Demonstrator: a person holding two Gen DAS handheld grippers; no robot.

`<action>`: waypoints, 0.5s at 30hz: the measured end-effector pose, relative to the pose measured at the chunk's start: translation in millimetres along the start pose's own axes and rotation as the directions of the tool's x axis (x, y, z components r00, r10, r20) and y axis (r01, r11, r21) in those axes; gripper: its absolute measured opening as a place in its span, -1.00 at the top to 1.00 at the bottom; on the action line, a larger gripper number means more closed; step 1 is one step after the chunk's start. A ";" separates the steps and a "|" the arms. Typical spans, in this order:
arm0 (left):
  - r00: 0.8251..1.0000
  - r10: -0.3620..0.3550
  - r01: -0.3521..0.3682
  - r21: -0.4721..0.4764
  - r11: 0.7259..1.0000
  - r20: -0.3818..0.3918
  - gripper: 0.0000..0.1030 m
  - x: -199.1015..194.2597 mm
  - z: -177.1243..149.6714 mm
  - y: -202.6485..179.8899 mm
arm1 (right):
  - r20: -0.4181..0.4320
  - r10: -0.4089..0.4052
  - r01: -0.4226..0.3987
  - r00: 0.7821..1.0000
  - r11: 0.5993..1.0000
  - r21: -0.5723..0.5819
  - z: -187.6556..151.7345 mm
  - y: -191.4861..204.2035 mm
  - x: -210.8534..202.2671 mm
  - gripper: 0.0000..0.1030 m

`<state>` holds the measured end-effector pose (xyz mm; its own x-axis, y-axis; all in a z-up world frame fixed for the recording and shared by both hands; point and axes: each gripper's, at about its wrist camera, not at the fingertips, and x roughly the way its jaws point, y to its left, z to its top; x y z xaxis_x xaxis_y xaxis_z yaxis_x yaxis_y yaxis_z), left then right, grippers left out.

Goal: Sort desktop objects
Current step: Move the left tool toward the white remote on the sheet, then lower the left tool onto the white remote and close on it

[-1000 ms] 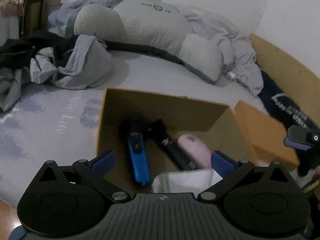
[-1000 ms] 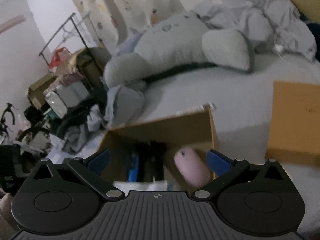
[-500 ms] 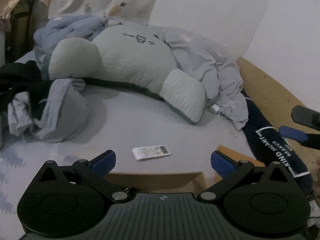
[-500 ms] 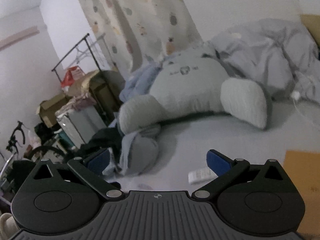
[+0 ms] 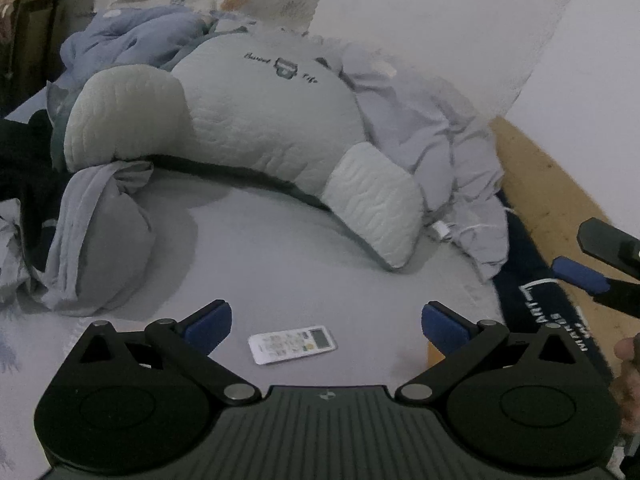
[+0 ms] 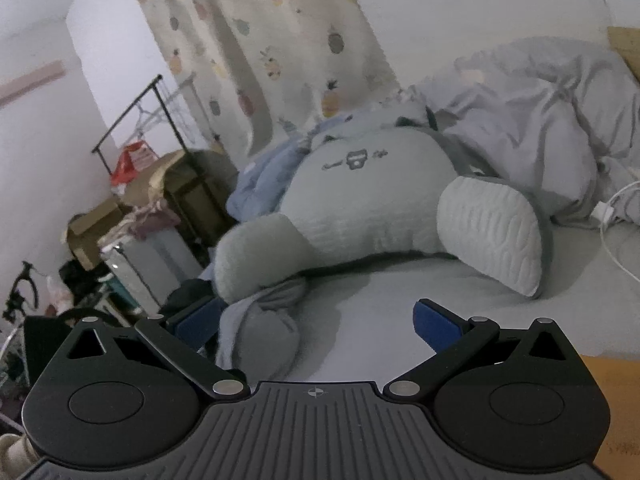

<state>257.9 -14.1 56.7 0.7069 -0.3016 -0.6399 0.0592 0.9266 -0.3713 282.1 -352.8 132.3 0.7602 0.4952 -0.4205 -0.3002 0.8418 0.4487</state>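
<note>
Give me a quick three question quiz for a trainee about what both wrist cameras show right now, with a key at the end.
1. True or false: the left gripper holds the remote control.
2. What does the remote control lie on? A) the bed sheet B) the big pillow C) the floor
3. Fill in: the right gripper is ____.

Key: 1 false, it is open and empty. 2 A. 3 open.

Remote control (image 5: 292, 344) on the bed (image 5: 280, 264) — cushion (image 5: 256, 120) behind it, crumpled cloth (image 5: 100, 236) left.
</note>
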 end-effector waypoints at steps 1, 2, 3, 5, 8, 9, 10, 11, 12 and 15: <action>1.000 0.011 -0.011 -0.001 1.000 -0.012 -1.00 7.4 0.5 1.4 | -0.010 -0.002 0.002 1.000 1.000 0.001 0.6 -4.4 7.1 -1.00; 0.999 0.021 -0.021 -0.002 1.000 -0.027 -1.00 15.6 0.2 3.2 | -0.028 -0.003 0.003 1.000 1.000 0.001 0.0 -8.7 14.6 -1.00; 0.999 0.027 -0.027 -0.005 1.000 -0.045 -1.00 24.7 -0.7 5.4 | -0.046 -0.003 0.003 0.999 1.000 0.002 -0.5 -13.0 22.1 -1.00; 0.995 0.029 -0.031 -0.025 0.999 -0.091 -1.00 44.0 -2.7 11.8 | -0.086 0.001 -0.001 0.996 1.000 0.002 -1.9 -22.6 38.6 -1.00; 0.988 0.015 -0.027 -0.070 0.997 -0.156 -1.00 71.8 -6.6 21.5 | -0.140 -0.002 0.002 0.990 1.000 0.002 -6.0 -38.8 64.4 -1.00; 0.985 0.015 -0.030 -0.082 0.996 -0.173 -1.00 80.4 -7.8 24.1 | -0.154 -0.011 0.010 0.988 1.000 -0.003 -8.6 -43.1 72.4 -1.00; 0.981 0.017 -0.035 -0.093 0.995 -0.191 -1.00 89.5 -9.4 26.6 | -0.170 -0.019 0.018 0.985 1.000 -0.009 -11.1 -47.4 80.5 -1.00; 0.978 0.016 -0.038 -0.104 0.994 -0.207 -1.00 98.2 -10.5 29.6 | -0.192 -0.025 0.022 0.981 1.000 -0.014 -13.3 -53.5 90.4 -1.00; 0.975 0.017 -0.044 -0.117 0.992 -0.222 -1.00 106.8 -11.1 32.8 | -0.215 -0.022 0.019 0.976 1.000 -0.019 -17.0 -57.7 98.5 -1.00; 0.964 0.023 -0.065 -0.154 0.986 -0.264 -1.00 132.6 -13.3 42.6 | -0.288 -0.045 0.035 0.957 0.999 -0.037 -27.5 -72.5 124.9 -1.00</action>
<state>344.8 -17.6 -52.9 0.4966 -0.3291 -0.8031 -0.0963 0.8987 -0.4278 382.9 -346.0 25.6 0.5744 0.4982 -0.6495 -0.2943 0.8661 0.4040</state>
